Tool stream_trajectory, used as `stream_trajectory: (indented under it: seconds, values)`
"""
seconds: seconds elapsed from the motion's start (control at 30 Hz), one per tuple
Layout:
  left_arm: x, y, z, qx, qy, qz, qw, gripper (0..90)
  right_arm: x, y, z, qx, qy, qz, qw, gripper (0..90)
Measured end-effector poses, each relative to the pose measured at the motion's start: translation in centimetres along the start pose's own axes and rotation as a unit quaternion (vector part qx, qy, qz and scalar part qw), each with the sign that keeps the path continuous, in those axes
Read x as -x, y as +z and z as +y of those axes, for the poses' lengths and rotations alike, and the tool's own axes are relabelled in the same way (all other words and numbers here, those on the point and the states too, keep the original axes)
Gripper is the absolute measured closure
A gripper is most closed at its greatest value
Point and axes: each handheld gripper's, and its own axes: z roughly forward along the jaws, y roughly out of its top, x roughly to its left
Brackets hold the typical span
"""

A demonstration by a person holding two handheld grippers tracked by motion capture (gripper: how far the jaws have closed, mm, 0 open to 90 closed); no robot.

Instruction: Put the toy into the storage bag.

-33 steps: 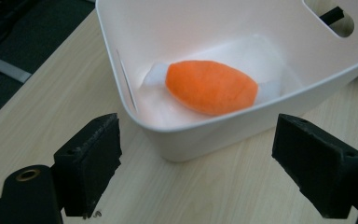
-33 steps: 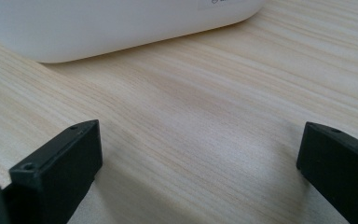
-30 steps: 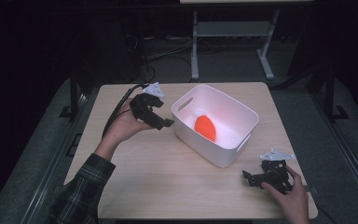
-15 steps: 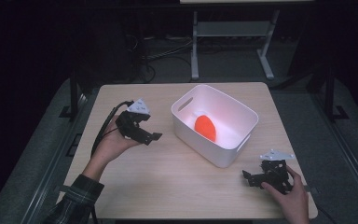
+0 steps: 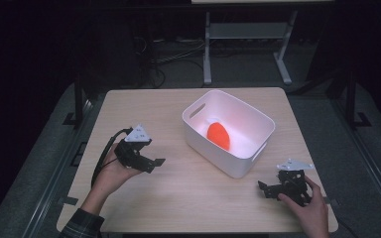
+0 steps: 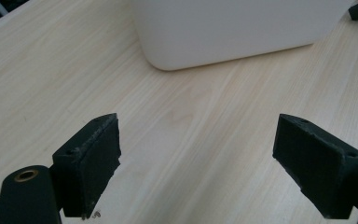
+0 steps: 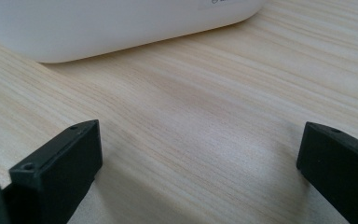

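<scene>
My left hand-held gripper point(image 5: 151, 161) and right hand-held gripper point(image 5: 270, 188) rest wide open, empty, on the bench point(image 5: 144, 106). The orange object point(image 5: 218, 135) lies in the white bin point(image 5: 238, 166) between them; placing looks finished.

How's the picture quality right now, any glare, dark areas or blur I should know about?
High view: surroundings nearly black, lit table clear, orange object casts a reddish glow on the white bin's inner wall. Left gripper view: evenly lit, bin wall slightly washed out, open left tongs sharp. Right gripper view: bin and open right tongs soft, wood grain sharp.
</scene>
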Motion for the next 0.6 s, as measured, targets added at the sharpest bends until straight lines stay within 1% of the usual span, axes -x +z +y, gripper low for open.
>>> stream_trajectory:
  seconds: [0.03,0.13,0.33,0.43,0.57,0.6]
  values:
    - [0.1,0.0,-0.2,0.001,-0.002,0.001,1.0000,14.0,0.0,0.0,0.0,0.000,0.000,0.000,1.0000,0.0]
    - [0.5,-0.1,-1.6,0.005,-0.009,0.004,0.9999,14.0,0.0,0.0,0.0,0.000,0.000,0.000,1.0000,0.0]
    - [1.0,-0.2,-3.7,0.010,-0.021,0.008,0.9997,14.0,0.0,0.0,0.0,0.000,0.000,0.000,1.0000,0.0]
    - [1.4,-0.3,-4.9,0.012,-0.028,0.013,0.9995,14.0,0.0,0.0,0.0,0.000,0.000,0.000,1.0000,0.0]
    - [1.6,-0.3,-6.4,0.015,-0.039,0.019,0.9989,14.1,0.0,0.0,0.0,0.000,0.000,0.000,1.0000,0.0]
    - [1.7,-0.2,-6.8,0.019,-0.046,0.020,0.9985,14.1,0.0,0.0,0.0,0.000,0.000,0.000,1.0000,0.0]
